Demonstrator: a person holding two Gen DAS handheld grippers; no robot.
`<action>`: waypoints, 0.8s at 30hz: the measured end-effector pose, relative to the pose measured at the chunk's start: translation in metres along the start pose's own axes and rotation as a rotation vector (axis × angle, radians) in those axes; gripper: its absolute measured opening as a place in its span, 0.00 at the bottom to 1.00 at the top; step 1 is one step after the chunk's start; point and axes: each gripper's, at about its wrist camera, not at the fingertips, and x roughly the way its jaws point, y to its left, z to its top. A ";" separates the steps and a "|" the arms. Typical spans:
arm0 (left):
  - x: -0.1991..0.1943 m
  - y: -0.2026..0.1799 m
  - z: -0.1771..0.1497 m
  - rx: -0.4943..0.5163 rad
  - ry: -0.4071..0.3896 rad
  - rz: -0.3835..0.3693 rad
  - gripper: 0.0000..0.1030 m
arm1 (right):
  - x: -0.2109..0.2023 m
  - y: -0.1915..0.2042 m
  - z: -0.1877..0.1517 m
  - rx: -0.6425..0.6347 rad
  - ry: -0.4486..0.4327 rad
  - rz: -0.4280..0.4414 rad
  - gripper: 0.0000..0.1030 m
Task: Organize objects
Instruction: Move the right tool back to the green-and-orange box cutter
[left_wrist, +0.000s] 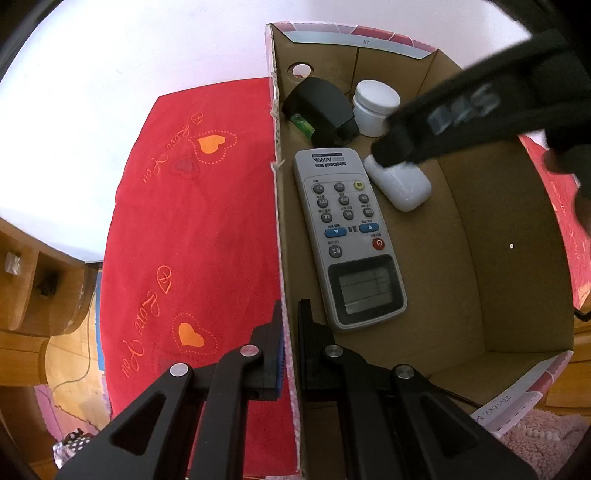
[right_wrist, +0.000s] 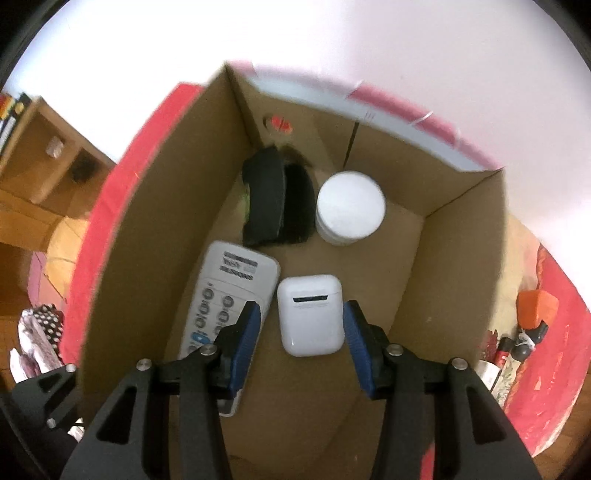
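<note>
Four items already lie in the cardboard box (right_wrist: 461, 258); the earbud case (right_wrist: 309, 314) rests between the right hand-held gripper's (right_wrist: 301, 341) parted pads (untouched). Left hand-held gripper (left_wrist: 290, 350) pinches the box wall. Next, probably withdraw upward.

in the box (right_wrist: 461, 258): remote (right_wrist: 229, 295) left of earbud case (right_wrist: 310, 314), jar (right_wrist: 349, 208) and pouch (right_wrist: 273, 201) behind

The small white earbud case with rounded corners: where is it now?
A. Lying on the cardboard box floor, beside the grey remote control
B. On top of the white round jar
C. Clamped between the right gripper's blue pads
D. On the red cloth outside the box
A: the small white earbud case lies on the cardboard box floor beside the grey remote control, and the right gripper stands open around it with gaps at both pads.
</note>
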 end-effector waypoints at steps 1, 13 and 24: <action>0.000 0.000 0.000 0.000 0.000 0.000 0.05 | -0.007 -0.004 -0.002 0.014 -0.018 0.016 0.45; -0.001 0.003 -0.004 0.001 0.003 -0.004 0.05 | -0.070 -0.060 -0.023 0.155 -0.137 0.208 0.46; 0.003 0.003 0.000 -0.003 0.012 -0.002 0.05 | -0.065 -0.124 -0.060 0.205 -0.155 0.107 0.49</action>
